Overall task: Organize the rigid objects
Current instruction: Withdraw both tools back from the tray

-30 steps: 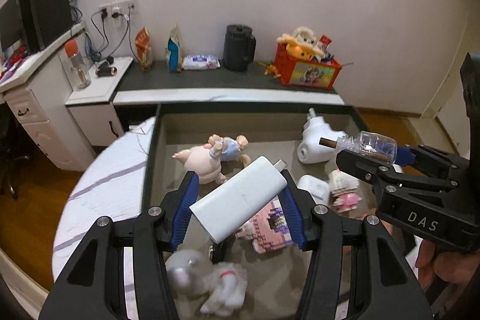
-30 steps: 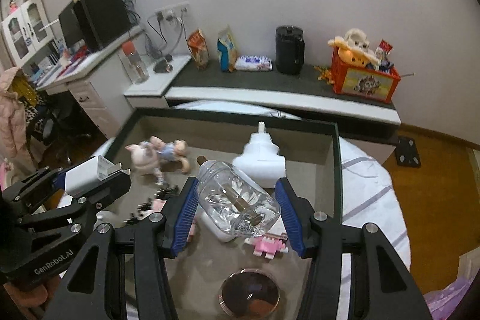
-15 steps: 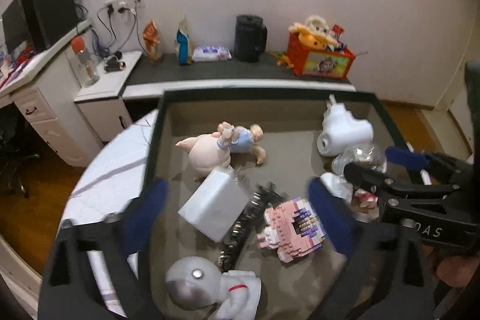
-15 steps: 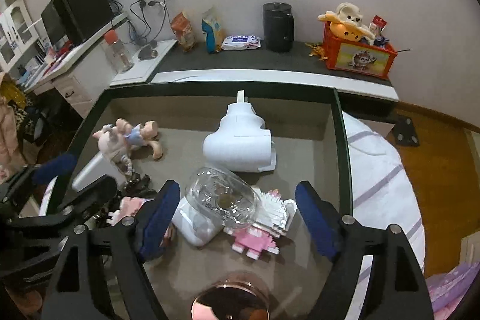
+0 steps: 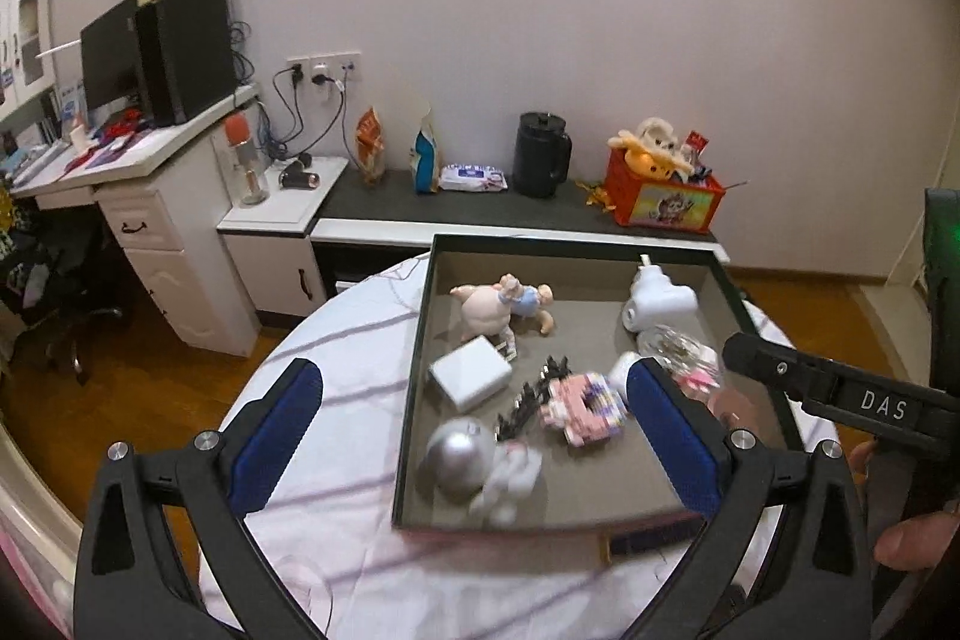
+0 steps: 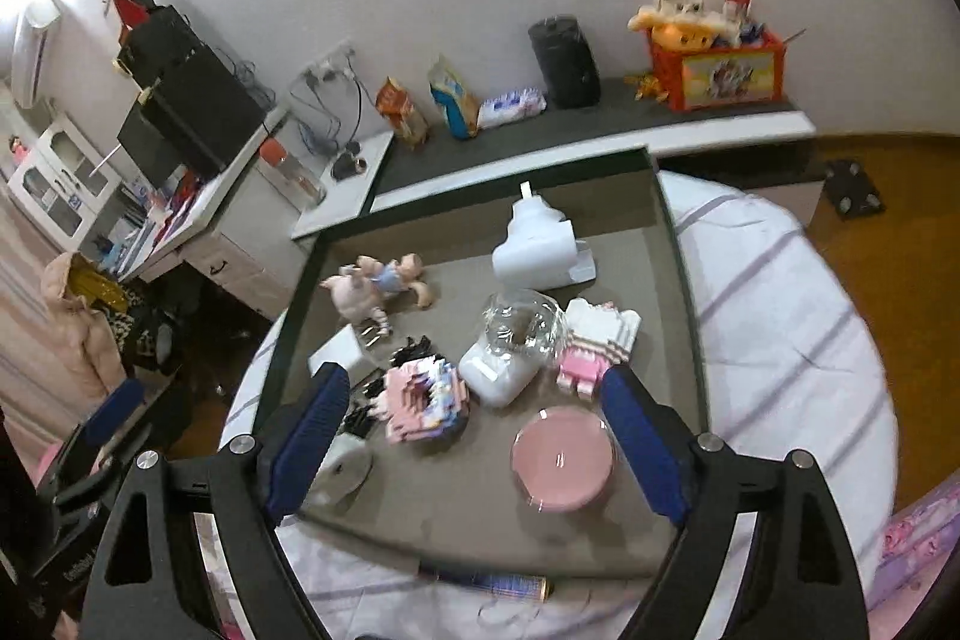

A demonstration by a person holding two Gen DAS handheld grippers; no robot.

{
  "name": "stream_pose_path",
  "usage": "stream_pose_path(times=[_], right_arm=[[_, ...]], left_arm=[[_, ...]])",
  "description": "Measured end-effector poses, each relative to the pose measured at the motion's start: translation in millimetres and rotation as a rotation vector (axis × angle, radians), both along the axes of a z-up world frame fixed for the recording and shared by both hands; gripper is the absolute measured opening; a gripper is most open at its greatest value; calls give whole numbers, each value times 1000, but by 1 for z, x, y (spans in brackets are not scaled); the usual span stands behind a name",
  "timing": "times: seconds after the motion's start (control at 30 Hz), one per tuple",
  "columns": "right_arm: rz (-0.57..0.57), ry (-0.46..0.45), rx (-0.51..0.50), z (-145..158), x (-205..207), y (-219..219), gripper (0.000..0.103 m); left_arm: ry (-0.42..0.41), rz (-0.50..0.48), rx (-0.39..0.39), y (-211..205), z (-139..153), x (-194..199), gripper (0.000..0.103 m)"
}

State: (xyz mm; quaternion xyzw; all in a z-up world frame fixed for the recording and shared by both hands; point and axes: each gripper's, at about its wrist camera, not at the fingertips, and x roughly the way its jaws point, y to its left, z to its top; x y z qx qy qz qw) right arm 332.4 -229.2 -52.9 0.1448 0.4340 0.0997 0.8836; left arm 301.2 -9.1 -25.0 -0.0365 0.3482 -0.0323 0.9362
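Both jaws have just been opening and stand spread, empty. The blue tube [image 6: 492, 583] lies crosswise on the tabletop [image 6: 780, 340], at six o'clock from the tray [image 6: 684, 280], directly under the right hand-held gripper [image 6: 474, 436]; the left hand-held gripper [image 5: 474, 436] sits farther off.

Both tools opened, leaving white charger [image 5: 470, 375] and glass bottle [image 6: 523, 323] in tray [image 5: 414, 388].

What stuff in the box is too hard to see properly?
- Astronaut toy: blurred in the left wrist view; in the right wrist view the right gripper covers most of it.
- Black spiky piece: too small and smeared to name.
- Clear bottle: what is inside cannot be made out.
- Tube by the tray: label blurred.
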Motion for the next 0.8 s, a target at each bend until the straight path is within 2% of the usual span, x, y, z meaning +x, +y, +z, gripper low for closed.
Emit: stream_pose_path(times=[0.13,0.2,0.43,0.63,0.8], right_arm=[[-3,-79,-117,27,-44,16,87],[-15,-129,-155,40,-70,21,87],[-49,-232,-223,69,-147,29,87],[-58,-287,-266,79,-207,34,87],[-49,-303,-288,80,-240,38,87]], left_arm=[[-3,0,0,4,6,-38,102],[15,-13,-25,7,8,-59,103],[-31,-11,-50,18,18,-127,103],[-36,13,-49,27,14,-174,103],[-19,23,-69,28,7,-203,103]])
